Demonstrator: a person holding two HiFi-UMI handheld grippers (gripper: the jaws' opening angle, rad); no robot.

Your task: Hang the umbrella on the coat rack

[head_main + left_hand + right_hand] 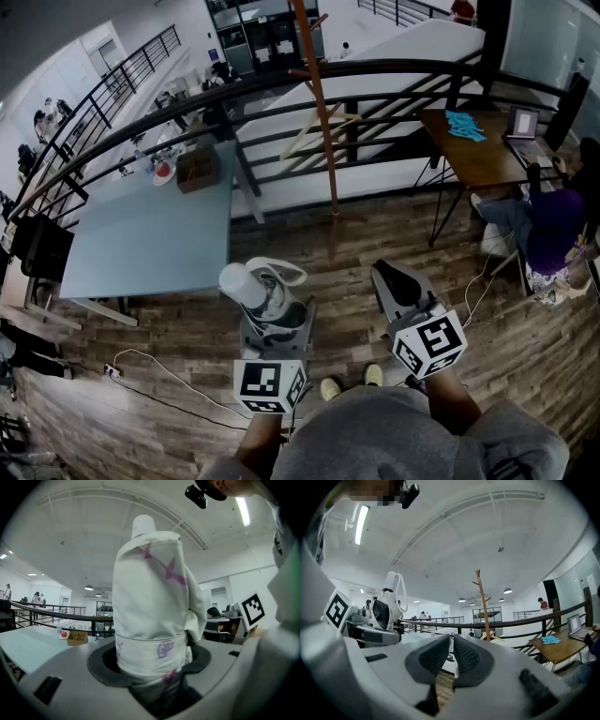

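Umbrella gripped — rack beside railing.

Two grippers side by side, coat rack ahead, railing behind it

The umbrella stands upright between the jaws of the left gripper, which sits just left of the right gripper. Both are over the floor, in front of the person's shoes. Ahead of them the coat rack stands on the floor, just before the railing. A table lies left of the rack, with a box on its far right corner. To the right a desk stands by the railing with a laptop on it, and a seated person is at its near right side.
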